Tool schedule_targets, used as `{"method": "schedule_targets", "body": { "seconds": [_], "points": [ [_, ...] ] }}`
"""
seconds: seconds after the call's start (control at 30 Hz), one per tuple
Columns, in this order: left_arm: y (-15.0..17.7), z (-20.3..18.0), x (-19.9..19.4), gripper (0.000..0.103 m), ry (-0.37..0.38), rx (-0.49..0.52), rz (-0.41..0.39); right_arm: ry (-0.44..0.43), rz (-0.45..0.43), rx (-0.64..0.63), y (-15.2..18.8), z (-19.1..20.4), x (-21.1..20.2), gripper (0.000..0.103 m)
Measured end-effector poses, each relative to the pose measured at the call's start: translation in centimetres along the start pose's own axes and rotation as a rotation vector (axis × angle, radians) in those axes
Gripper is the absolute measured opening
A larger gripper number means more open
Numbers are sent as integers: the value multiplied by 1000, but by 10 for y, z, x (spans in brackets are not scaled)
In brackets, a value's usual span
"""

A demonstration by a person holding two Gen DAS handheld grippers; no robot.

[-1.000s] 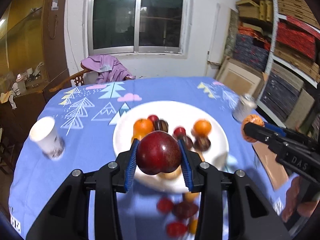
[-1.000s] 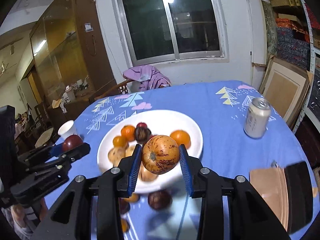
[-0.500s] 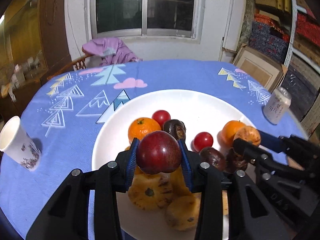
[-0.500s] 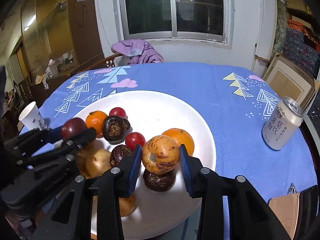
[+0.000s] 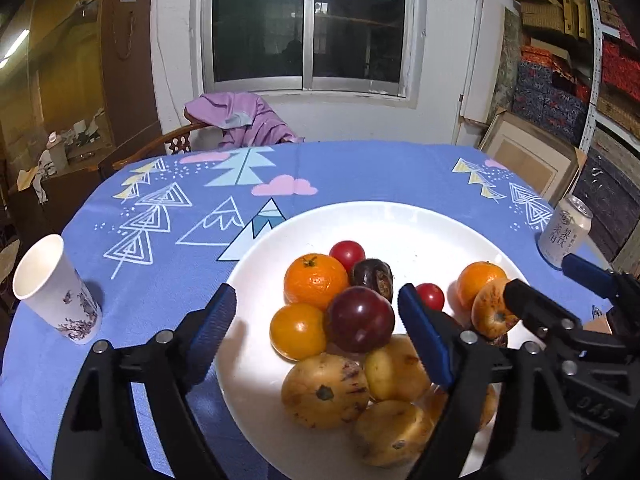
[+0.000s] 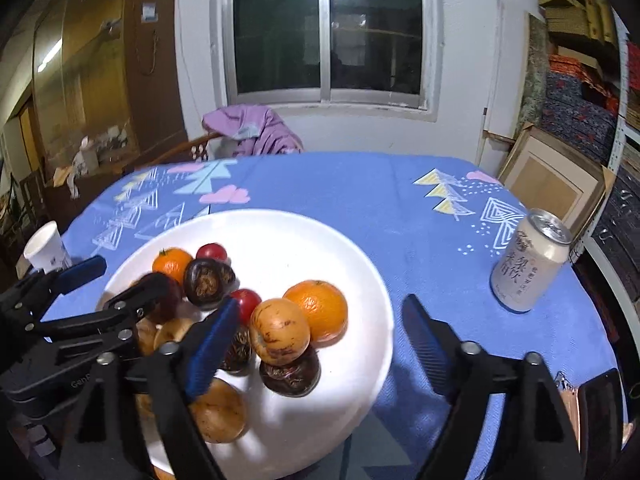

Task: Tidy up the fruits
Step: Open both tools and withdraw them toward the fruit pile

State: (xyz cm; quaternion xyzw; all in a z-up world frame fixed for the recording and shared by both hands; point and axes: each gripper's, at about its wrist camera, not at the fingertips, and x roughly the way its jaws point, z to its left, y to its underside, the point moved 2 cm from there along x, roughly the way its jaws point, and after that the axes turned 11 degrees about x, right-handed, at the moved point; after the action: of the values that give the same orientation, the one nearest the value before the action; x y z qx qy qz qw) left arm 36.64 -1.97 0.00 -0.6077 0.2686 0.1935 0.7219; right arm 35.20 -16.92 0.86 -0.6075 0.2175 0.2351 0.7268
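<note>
Both my left gripper (image 5: 316, 320) and right gripper (image 6: 320, 328) have just spread their fingers, leaving the red plum (image 5: 359, 319) and speckled fruit (image 6: 280, 331) on the white plate (image 5: 420, 228).

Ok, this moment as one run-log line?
left tool: just opened, dark red plum released on plate | right tool: just opened, speckled yellow fruit released on pile

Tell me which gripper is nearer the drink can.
Right. The right gripper hangs over the plate's can-side half, the drink can just beyond its right finger. The left gripper sits farther across the plate.
</note>
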Motion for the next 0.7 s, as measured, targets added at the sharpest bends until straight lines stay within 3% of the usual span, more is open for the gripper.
{"method": "schedule_targets", "body": {
  "seconds": [0.2, 0.7],
  "points": [
    [-4, -1, -10, 91, -40, 16, -35, -9, -20, -21, -4, 2, -14, 94],
    [-9, -2, -38, 95, -98, 47, -87, -45, -35, 3, 0, 6, -43, 99]
  ]
}}
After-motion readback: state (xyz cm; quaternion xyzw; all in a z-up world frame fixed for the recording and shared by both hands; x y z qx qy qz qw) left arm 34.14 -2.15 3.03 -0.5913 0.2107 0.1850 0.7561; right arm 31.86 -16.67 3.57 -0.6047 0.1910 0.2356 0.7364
